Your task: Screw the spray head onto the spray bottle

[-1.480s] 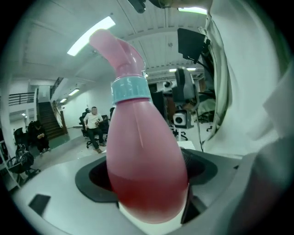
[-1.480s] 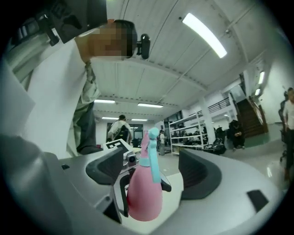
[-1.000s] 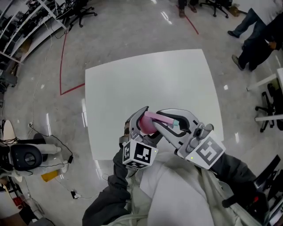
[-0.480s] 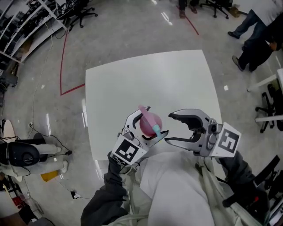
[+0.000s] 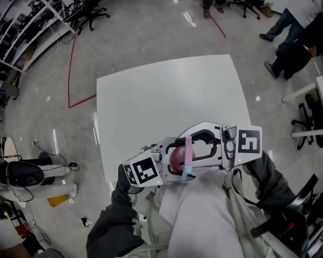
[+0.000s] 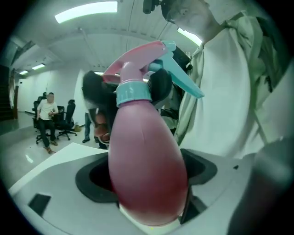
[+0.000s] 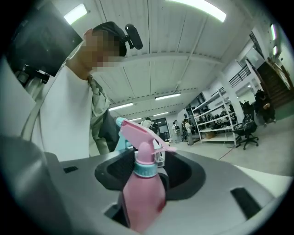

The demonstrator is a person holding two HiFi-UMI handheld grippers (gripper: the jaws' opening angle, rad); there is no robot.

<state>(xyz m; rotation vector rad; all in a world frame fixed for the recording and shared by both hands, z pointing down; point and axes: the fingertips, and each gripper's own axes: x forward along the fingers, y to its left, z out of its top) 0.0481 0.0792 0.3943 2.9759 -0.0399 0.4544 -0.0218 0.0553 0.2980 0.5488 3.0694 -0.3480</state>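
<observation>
The pink spray bottle (image 5: 174, 157) is held over the near edge of the white table (image 5: 166, 95), close to the person's chest. My left gripper (image 5: 176, 160) is shut on its round body (image 6: 147, 165). The pink spray head (image 5: 187, 151) with teal collar and trigger sits on the bottle's neck (image 6: 142, 64). My right gripper (image 5: 181, 155) reaches in from the right. Its jaws stand on either side of the bottle (image 7: 142, 197) and are closing, and I see no pad pressing on it. The spray head (image 7: 140, 137) rises beyond those jaws.
The person's light jacket (image 5: 202, 216) lies directly under both grippers. People stand and sit beyond the table's far right corner (image 5: 290, 43). Office chairs (image 5: 93, 12), shelving at far left and a red floor line (image 5: 73, 75) surround the table.
A second ago the right gripper was shut on the spray head. It let go, pulled away to the right, and has now come back around the bottle. The left gripper has turned the bottle.
</observation>
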